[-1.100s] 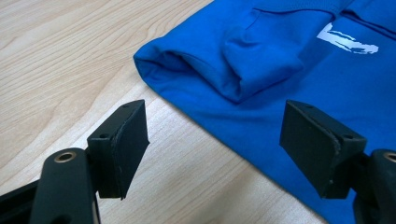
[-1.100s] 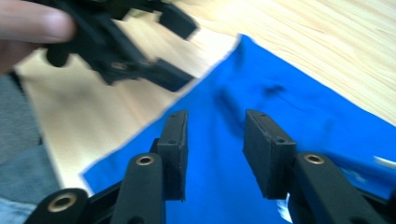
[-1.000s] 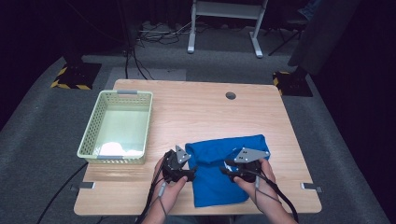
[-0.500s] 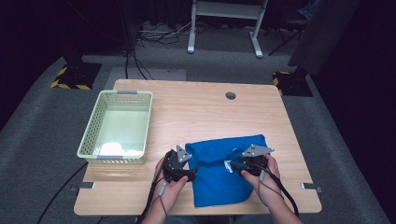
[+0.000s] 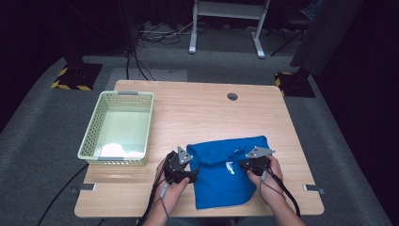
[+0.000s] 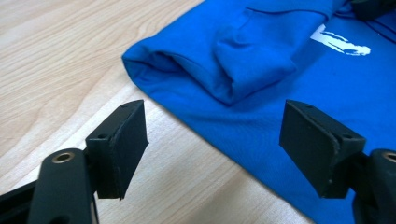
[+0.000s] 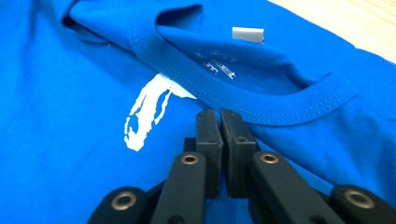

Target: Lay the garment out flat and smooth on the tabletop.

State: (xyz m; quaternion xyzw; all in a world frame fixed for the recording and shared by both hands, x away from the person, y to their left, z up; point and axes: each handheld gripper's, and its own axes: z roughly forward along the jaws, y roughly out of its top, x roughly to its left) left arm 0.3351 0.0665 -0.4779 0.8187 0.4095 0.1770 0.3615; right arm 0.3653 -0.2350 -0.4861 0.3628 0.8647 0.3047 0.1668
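Folding step: blue shirt on the table right of the basket; left gripper, jaws spread wide at its folded sleeve, should straddle both layers before pinching, while right gripper, jaws pressed together, rests below the collar.

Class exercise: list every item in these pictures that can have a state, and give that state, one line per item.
blue T-shirt: folded, lying flat on the table, collar showing
left gripper: open, jaws wide at the shirt's edge
right gripper: shut, jaws pressed together near the collar
green basket: upright, something white lying inside
table: bears shirt and basket
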